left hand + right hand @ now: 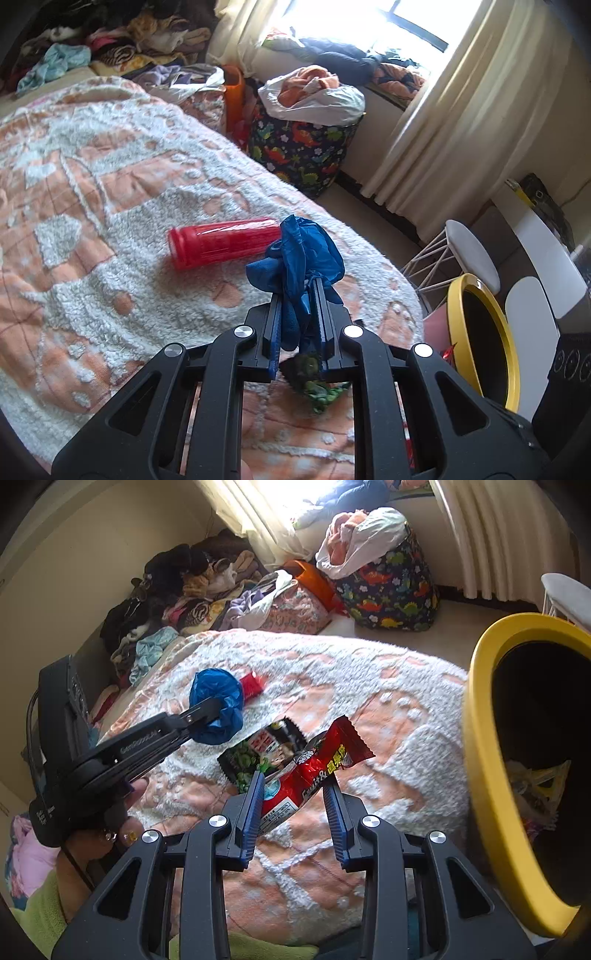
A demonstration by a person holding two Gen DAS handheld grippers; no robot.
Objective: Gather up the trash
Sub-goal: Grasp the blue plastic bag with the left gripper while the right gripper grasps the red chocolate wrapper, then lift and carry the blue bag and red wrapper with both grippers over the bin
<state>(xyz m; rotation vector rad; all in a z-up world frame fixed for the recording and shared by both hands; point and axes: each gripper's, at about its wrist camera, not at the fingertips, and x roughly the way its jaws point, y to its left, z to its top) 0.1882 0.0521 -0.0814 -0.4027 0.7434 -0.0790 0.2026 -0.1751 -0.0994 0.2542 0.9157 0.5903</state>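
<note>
My left gripper [297, 291] is shut on a crumpled blue plastic bag [295, 254] and holds it above the bed; it also shows in the right wrist view [218, 705]. A red cylinder tube [221, 242] lies on the blanket behind the bag. My right gripper [295, 781] is open, its fingers on either side of a red snack wrapper [317, 768] lying on the blanket. A green and black wrapper [258, 755] lies under and beside it. The yellow-rimmed bin [484, 760] with trash inside stands at the right.
The bed has a white and orange blanket [92, 192]. A dinosaur-print bag [303, 151] with clothes, an orange container [234, 96] and piles of clothes [110, 40] stand beyond the bed. A white stool [469, 251] stands by the curtain [461, 122].
</note>
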